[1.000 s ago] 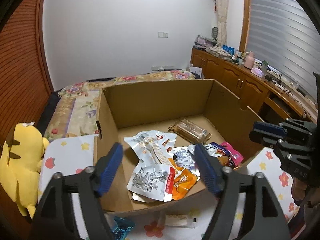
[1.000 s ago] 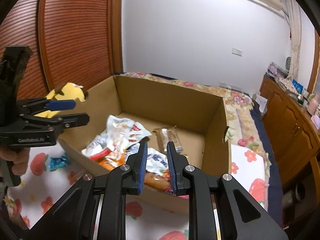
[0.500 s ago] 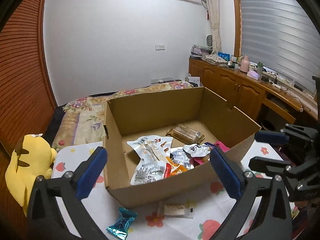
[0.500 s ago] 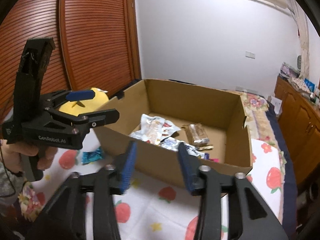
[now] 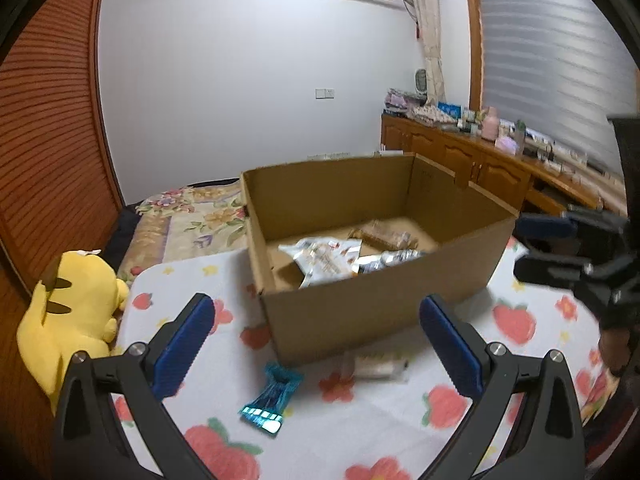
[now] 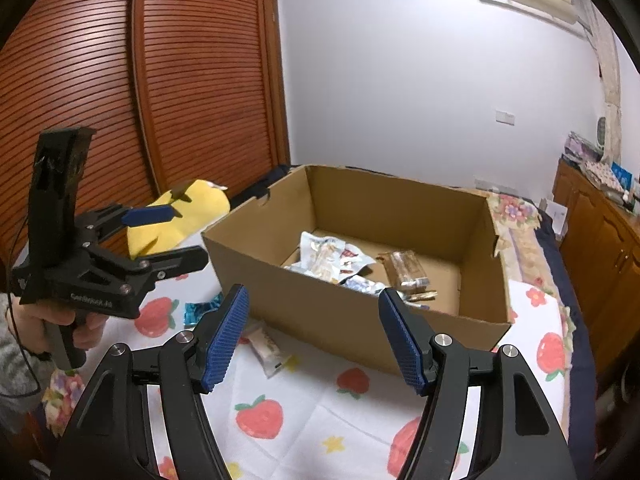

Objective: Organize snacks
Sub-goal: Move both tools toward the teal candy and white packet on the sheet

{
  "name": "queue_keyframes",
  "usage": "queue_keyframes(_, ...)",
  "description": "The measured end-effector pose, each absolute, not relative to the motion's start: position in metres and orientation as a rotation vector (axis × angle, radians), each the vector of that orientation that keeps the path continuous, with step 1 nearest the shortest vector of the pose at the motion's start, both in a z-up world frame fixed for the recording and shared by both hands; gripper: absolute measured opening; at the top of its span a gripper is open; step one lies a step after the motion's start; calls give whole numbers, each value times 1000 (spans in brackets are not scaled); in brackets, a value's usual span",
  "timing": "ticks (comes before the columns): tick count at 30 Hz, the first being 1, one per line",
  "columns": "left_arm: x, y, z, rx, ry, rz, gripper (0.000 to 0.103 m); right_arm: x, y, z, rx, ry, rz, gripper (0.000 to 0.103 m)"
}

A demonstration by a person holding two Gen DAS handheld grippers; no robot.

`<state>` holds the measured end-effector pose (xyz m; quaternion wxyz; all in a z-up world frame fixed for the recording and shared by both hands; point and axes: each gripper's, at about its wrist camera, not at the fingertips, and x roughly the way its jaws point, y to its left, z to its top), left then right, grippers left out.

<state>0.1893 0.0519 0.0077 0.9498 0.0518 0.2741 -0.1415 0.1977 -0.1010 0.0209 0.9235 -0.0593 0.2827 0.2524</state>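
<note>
An open cardboard box [image 5: 372, 312] [image 6: 352, 320] stands on the strawberry-print cloth and holds several snack packets [image 5: 324, 260] [image 6: 332, 260]. A blue foil snack [image 5: 270, 398] [image 6: 200, 310] and a pale wrapped snack [image 5: 378, 364] [image 6: 266, 346] lie on the cloth in front of the box. My left gripper [image 5: 316, 348] is open and empty, above the cloth near these two; it also shows in the right wrist view [image 6: 160, 236]. My right gripper [image 6: 314, 336] is open and empty in front of the box; it also shows in the left wrist view [image 5: 540, 248].
A yellow plush toy [image 5: 68, 312] [image 6: 180, 216] lies at the cloth's left edge. A bed with a floral cover [image 5: 188, 216] is behind the box. A wooden cabinet [image 5: 500, 168] with clutter runs along the right wall. A slatted wooden door [image 6: 180, 80] is on the left.
Both grippers have pulled back from over the box to in front of it. The right gripper has opened from nearly shut; the left has opened wider.
</note>
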Motion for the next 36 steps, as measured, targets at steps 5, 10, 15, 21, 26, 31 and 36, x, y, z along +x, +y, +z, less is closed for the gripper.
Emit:
queue_keyframes(5,178,65,-10,95,604,-291,103,196,-90,9,-120,617,550,69)
queue_keyframes(10,173,76,-26,75,645,-292,103,190,-78,0,-137,635,579,69)
queue_keyframes(15,174,87,-44,70,692,-273,102,192,-68,-13,-167,661,587,69)
queue_keyframes(21,177,101,-58,53,724,-255,101,200,-50,-35,-212,699,610,61)
queue_keyframes(26,180,106,-65,48,739,-248,101,209,-33,-55,-252,747,623,59)
queue_keyframes(31,182,110,-70,39,755,-249,101,226,-20,-76,-288,798,614,59)
queue_keyframes(36,189,114,-75,25,773,-247,101,244,-12,-94,-308,841,598,59)
